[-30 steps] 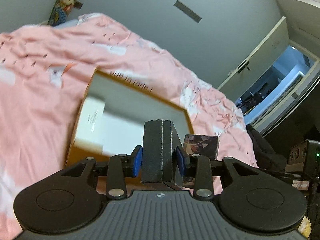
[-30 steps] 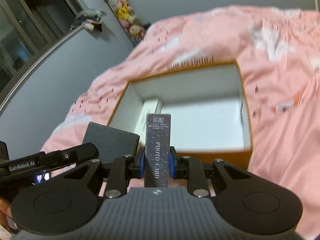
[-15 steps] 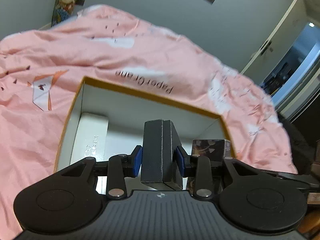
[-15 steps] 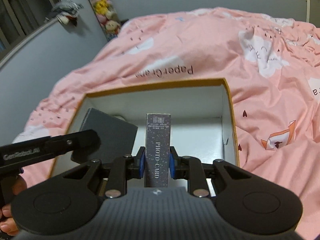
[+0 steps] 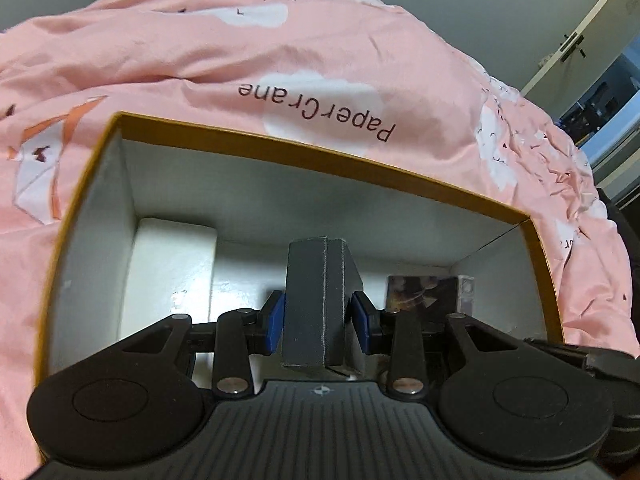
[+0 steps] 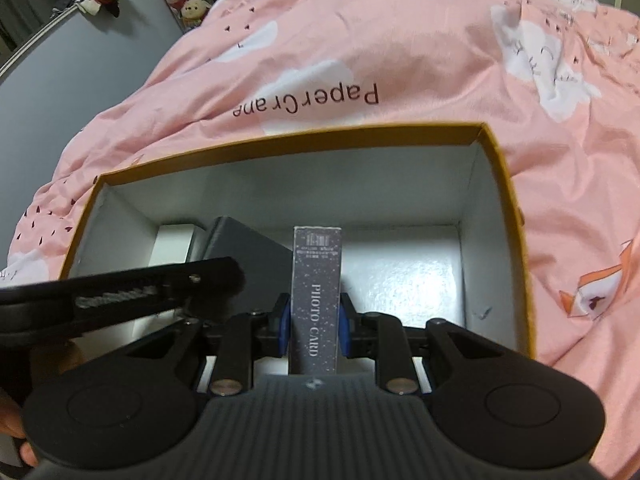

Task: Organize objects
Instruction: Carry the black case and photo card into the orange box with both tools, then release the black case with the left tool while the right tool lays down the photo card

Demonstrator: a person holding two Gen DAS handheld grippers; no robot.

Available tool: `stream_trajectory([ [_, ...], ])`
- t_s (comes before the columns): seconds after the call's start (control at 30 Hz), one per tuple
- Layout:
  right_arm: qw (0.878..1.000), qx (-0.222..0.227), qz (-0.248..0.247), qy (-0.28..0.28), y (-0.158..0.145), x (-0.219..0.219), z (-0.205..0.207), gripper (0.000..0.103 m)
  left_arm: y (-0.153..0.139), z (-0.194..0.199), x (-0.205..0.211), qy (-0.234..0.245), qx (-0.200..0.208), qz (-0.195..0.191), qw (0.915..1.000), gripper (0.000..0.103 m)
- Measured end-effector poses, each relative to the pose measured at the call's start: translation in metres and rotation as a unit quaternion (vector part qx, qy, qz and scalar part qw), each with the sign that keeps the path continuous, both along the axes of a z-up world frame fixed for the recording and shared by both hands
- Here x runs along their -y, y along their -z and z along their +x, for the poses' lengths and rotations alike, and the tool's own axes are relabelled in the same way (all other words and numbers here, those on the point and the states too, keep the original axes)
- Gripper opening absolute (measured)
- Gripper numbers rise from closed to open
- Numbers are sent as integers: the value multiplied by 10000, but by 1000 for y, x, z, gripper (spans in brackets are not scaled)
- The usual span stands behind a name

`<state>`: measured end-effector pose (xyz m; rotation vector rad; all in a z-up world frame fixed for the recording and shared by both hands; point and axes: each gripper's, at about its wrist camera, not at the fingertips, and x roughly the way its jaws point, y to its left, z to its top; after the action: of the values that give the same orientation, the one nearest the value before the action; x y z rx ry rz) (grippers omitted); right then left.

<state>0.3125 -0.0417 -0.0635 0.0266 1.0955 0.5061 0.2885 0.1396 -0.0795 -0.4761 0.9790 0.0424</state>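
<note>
Both tongs clench upright boxes above the carton: left a gray box, right the photo-card box.

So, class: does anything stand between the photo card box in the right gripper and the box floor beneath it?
Nothing visible does: the floor of the open box ahead of the photo card box is bare; the dark box sits left.
</note>
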Motion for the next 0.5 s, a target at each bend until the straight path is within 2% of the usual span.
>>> stream_trajectory([
  [0.23,9999,-131,-2,-20,8,-6,5,24,0,7,-6,90,38,56,9999,43],
  [0.27,9999,-146,3,-21,8,-6,5,24,-1,8,-6,81,-11,167,9998,46],
  [0.4,9998,-205,28,-28,8,-6,5,24,0,11,-3,119,-236,982,9948,46],
  [0.5,9998,-206,53,-34,7,-7,6,24,1,9,-5,191,-305,1097,9933,46],
])
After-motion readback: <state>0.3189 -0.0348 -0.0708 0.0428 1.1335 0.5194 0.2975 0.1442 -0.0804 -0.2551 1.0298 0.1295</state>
